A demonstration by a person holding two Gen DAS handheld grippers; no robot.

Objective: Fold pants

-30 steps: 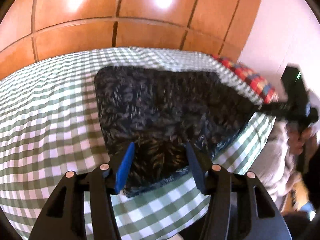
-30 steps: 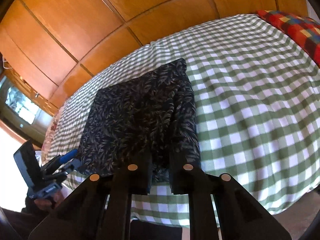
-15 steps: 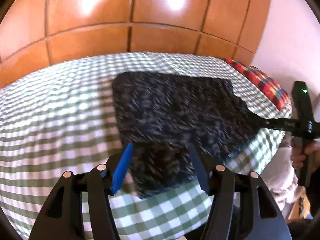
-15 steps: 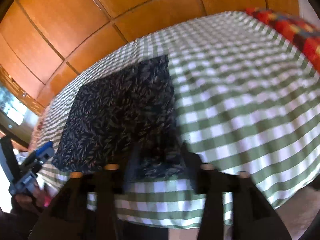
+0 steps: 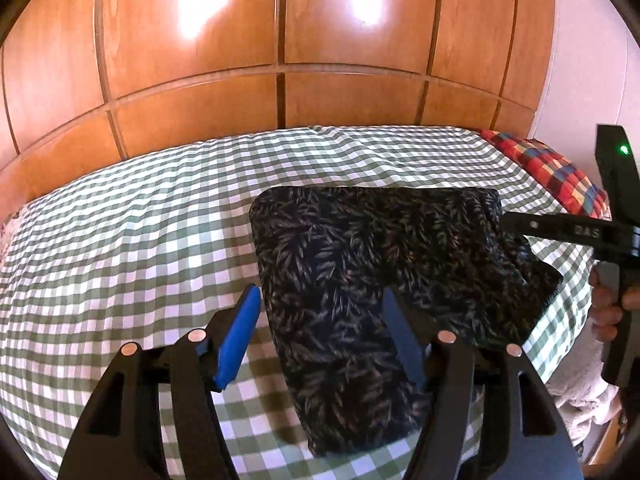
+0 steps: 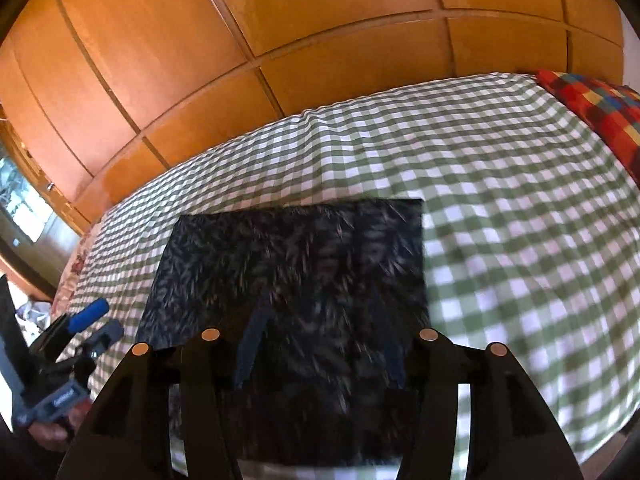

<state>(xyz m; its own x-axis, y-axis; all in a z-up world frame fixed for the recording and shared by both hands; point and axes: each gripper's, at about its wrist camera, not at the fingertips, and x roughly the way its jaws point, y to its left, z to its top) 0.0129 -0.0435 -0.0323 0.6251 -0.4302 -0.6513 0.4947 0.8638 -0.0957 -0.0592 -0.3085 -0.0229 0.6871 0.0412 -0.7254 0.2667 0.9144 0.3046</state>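
The dark leaf-print pants point(image 5: 360, 260) lie folded flat on the green-and-white checked bed cover point(image 5: 120, 240). My left gripper point(image 5: 320, 294) hovers over their near left edge. Its jaws are opening, and the blue fingers point(image 5: 240, 332) stand apart with cloth below them, not pinched. In the right wrist view the pants point(image 6: 300, 260) form a blurred rectangle. My right gripper point(image 6: 320, 312) is open above their near edge, gripping nothing. From the left wrist view the right gripper point(image 5: 560, 232) is at the pants' right corner. In the right wrist view the left gripper point(image 6: 88, 320) is at the left side.
A wall of wooden cupboard panels point(image 5: 280, 40) rises behind the bed. A red checked pillow point(image 5: 552, 176) lies at the bed's far right corner. A hand point(image 5: 608, 308) holds the right gripper's handle past the bed's right edge. A window point(image 6: 24, 208) shows at far left.
My right gripper went from shut on the pants' near edge to open and let go of it. My left jaws spread wider. Both views drew back and tilted up.
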